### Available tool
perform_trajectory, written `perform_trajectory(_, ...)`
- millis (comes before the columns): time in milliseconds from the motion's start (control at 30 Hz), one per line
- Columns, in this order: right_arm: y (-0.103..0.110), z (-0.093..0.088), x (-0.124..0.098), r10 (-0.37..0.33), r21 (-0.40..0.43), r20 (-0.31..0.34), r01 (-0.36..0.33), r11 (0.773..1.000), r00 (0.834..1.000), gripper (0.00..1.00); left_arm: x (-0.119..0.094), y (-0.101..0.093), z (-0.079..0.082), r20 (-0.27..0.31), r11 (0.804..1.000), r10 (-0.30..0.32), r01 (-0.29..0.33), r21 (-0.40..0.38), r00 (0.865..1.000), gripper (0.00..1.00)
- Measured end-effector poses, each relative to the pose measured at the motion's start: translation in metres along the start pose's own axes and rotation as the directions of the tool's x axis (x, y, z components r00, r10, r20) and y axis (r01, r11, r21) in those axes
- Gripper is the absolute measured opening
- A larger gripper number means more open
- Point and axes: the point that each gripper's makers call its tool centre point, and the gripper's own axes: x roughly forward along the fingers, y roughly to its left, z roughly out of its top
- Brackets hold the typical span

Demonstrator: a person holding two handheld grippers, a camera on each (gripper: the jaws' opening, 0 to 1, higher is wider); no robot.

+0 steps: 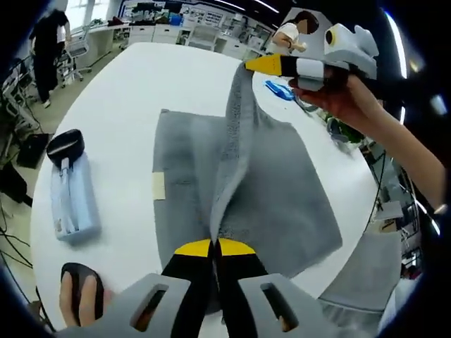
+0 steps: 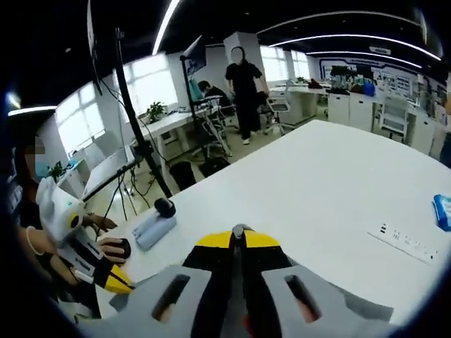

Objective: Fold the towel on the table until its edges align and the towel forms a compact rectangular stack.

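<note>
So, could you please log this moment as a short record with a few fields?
towel: grey towel on the white table, one edge lifted into a ridge
left gripper: left gripper shut on the towel's near end
right gripper: right gripper shut on the towel's far end, held above the table
fold state: not yet a compact stack
other items: light blue case beside the towel; blue packet behind it; white power strip

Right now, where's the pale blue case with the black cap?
In the left gripper view, the pale blue case lies on the white table, apart from the grey towel, beyond a hand on a black mouse.
</note>
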Motion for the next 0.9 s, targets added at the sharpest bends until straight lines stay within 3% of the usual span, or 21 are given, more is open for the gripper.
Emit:
perform_trajectory(233, 0.008, 0.003, 0.023, 0.041, 0.067, 0.036, -0.043, 0.997, 0.999, 0.01, -0.006, 0.022, -0.006, -0.016, 0.999, 0.038, -0.038, -0.018, 0.999, 0.02)
perform_trajectory(400, 0.015, -0.031, 0.038, 0.046, 0.024, -0.045, -0.045, 0.999, 0.998, 0.01, 0.001, 0.041, -0.017, -0.048, 0.995, 0.059, -0.063, -0.073, 0.997, 0.02)
perform_trajectory(600, 0.019, -0.051, 0.052, 0.030, -0.034, -0.062, -0.032, 0.999, 0.998, 0.02, 0.013, 0.044, -0.021, -0.083, 0.994, 0.091, -0.095, -0.055, 0.992, 0.02)
perform_trajectory(667, 0.014, -0.051, 0.055, 0.008, -0.074, -0.057, -0.012, 0.997, 0.998, 0.03, 0.015, 0.044, -0.022, -0.092, 0.993, 0.100, -0.104, -0.047, 0.991, 0.02)
perform_trajectory(767, 0.014, -0.051, 0.056, 0.015, -0.059, -0.056, -0.018, 0.998, 0.998, 0.05, 0.017, 0.045, -0.024, -0.101, 0.992, 0.115, -0.119, -0.043, 0.988, 0.02)
perform_trajectory(867, 0.015, -0.053, 0.055, 0.028, -0.043, -0.068, -0.031, 0.999, 0.997, 0.13, 0.013, 0.047, -0.024, -0.083, 0.988, 0.140, -0.144, -0.047, 0.987, 0.05)
perform_trajectory(900, 0.015, -0.054, 0.052, 0.029, -0.045, -0.073, -0.032, 0.998, 0.997, 0.15, 0.009, 0.048, -0.021, -0.053, 0.987, 0.154, -0.156, -0.045, 0.987, 0.07)
